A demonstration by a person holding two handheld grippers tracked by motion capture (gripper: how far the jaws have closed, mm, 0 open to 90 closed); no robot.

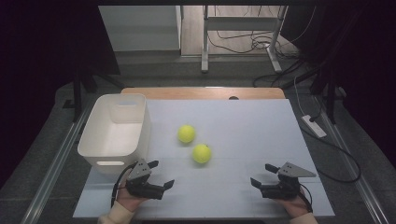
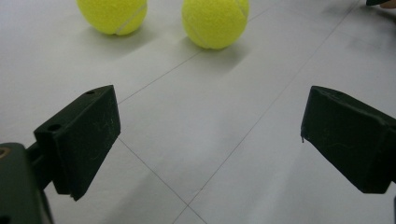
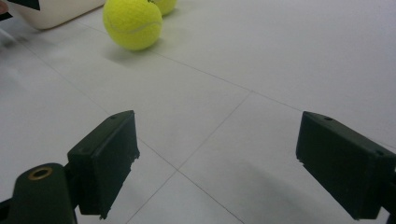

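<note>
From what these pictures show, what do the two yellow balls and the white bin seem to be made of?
The two balls, the nearer ball and the farther ball, look felt-covered: a fuzzy matte yellow surface with a pale curved seam, like tennis balls. The white bin seems to be moulded plastic: smooth, slightly glossy walls, rounded corners and a cut-out handle slot. The core of the balls cannot be seen.

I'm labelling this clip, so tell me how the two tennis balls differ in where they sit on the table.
The far ball lies closer to the white bin and further from the person; the near ball lies more toward the right and closer to the two grippers. In the right gripper view the near ball partly hides the far ball. Both are yellow-green, lie on the table and are held by neither gripper.
</note>
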